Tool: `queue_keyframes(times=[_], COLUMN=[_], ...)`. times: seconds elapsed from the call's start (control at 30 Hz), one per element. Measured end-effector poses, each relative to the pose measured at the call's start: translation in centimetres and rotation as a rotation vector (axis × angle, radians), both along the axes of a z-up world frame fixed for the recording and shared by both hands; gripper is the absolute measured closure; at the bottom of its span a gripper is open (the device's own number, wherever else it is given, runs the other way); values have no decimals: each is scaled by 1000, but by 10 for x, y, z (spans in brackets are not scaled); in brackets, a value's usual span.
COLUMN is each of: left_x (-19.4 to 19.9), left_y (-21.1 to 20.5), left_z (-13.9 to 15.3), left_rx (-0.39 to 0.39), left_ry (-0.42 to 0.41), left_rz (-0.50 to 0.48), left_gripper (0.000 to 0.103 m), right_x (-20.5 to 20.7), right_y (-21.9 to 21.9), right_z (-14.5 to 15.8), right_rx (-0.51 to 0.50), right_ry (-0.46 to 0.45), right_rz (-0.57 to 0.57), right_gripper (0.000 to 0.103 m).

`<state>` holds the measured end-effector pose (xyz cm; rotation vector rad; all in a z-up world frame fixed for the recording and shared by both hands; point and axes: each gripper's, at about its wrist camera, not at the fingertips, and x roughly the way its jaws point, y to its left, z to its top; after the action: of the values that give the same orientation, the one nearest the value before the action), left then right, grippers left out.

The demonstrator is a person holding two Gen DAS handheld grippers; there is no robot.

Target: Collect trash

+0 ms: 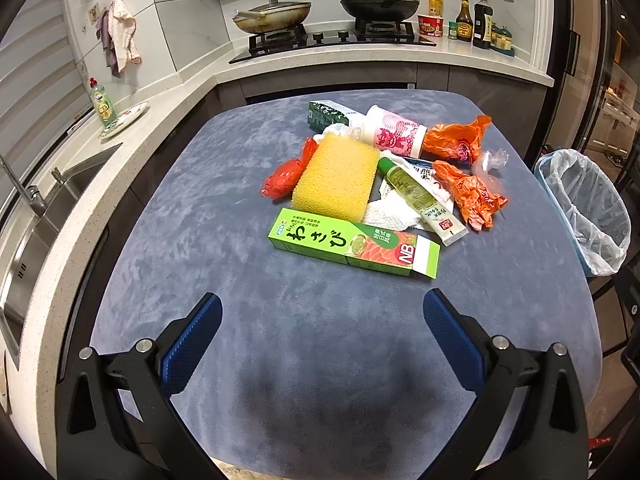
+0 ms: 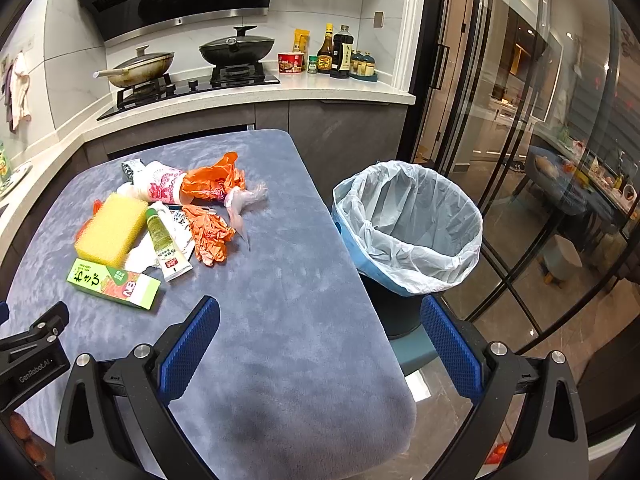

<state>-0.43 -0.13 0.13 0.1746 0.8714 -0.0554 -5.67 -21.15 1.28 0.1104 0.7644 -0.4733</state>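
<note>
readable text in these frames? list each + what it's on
"わさび" and "NB": green wasabi box.
"GenRobot.AI": left gripper body, seen in the right wrist view.
Wasabi tube, pink cup, sauce bottles, dish soap: print too small to read.

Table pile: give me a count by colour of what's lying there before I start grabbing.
Orange bags: 3
Yellow sponge: 1
Green: 3 – box, tube, packet
Pink cup: 1
White tissue: 1
Clear bag: 1
Total: 10 visible; more may be hidden underneath.
</note>
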Motion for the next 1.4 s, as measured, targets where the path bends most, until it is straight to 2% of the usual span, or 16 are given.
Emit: queue_keyframes(times=[1.4], left_x=[-3], left_y=[-8], left_z=[2], left_rx=[-12], left_ry=[5], left_rz=[-47], left_gripper=[7], right_x=[-7], right_y=[-8], right_z=[-2], right_rx=[3], right_ry=[-4], right_rz=[-11], right_gripper=[7])
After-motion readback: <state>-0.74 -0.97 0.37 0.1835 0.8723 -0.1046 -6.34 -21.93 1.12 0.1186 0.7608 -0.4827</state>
